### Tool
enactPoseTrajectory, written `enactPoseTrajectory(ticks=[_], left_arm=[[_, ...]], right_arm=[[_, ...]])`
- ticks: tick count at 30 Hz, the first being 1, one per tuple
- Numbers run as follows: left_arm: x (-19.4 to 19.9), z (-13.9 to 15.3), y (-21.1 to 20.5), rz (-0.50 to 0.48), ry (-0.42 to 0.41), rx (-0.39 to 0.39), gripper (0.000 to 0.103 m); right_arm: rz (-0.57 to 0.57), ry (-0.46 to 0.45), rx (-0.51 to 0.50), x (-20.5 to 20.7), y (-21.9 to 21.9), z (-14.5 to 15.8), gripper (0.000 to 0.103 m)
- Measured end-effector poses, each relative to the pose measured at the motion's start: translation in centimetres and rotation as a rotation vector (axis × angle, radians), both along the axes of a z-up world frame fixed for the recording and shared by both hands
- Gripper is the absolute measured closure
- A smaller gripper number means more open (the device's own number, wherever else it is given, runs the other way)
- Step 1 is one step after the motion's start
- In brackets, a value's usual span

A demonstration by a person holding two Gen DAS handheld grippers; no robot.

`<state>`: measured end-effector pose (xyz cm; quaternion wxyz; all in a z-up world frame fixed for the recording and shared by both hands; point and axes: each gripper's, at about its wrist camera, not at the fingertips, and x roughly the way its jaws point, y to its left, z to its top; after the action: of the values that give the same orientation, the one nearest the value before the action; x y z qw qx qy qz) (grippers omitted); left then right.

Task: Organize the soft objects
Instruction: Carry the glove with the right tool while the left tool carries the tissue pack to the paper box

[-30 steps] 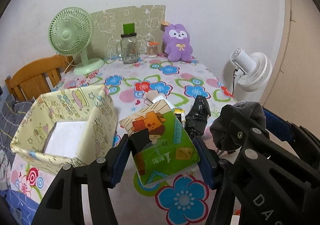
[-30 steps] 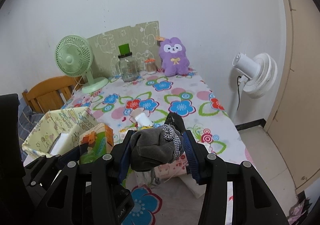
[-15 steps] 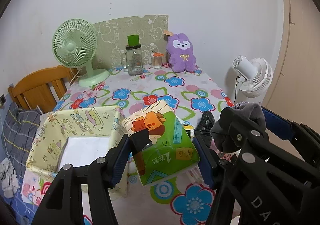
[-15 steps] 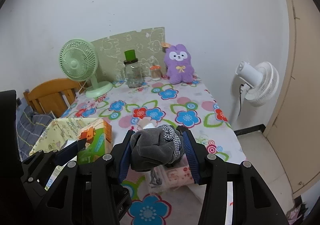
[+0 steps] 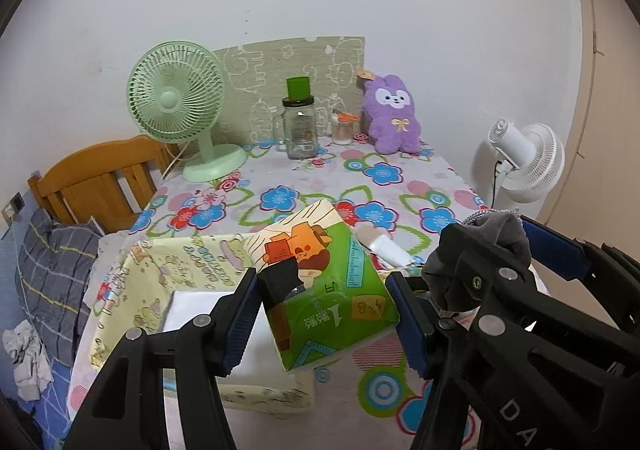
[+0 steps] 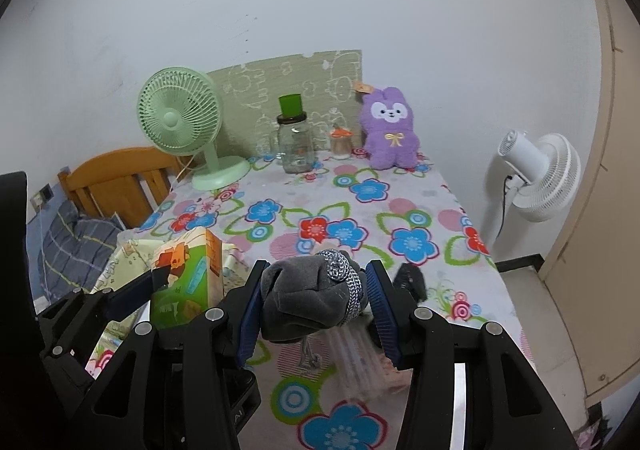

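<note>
My left gripper is shut on a green tissue pack with an orange cartoon print, held in the air above the near right corner of a yellow patterned storage box. The pack and the left gripper also show at the left of the right wrist view. My right gripper is shut on a rolled grey sock bundle with a knitted silver band, above the flowered table. That bundle sits close to the right of the tissue pack. A purple plush rabbit stands at the table's far edge.
A green desk fan, a glass jar with a green lid and a small toothpick jar line the back. A white fan stands off the right edge. A wooden chair is at left. A black item and packets lie under the grippers.
Both grippers have risen and drawn back from the table, each keeping its load. The storage box has slid lower and further under the left gripper in view.
</note>
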<state>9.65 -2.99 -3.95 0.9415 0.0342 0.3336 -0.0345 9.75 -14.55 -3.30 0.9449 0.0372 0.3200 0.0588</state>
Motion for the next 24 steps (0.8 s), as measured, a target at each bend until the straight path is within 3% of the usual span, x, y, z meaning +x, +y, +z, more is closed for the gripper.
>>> enactPoseTrajectory(ticks=[24], left_arm=[[2.5,-0.7,8.2,0.070,0.037,0.018,0.038]], right_arm=[[0.132,0.039,0.001,3.8,8.5,-0.7,0.051]])
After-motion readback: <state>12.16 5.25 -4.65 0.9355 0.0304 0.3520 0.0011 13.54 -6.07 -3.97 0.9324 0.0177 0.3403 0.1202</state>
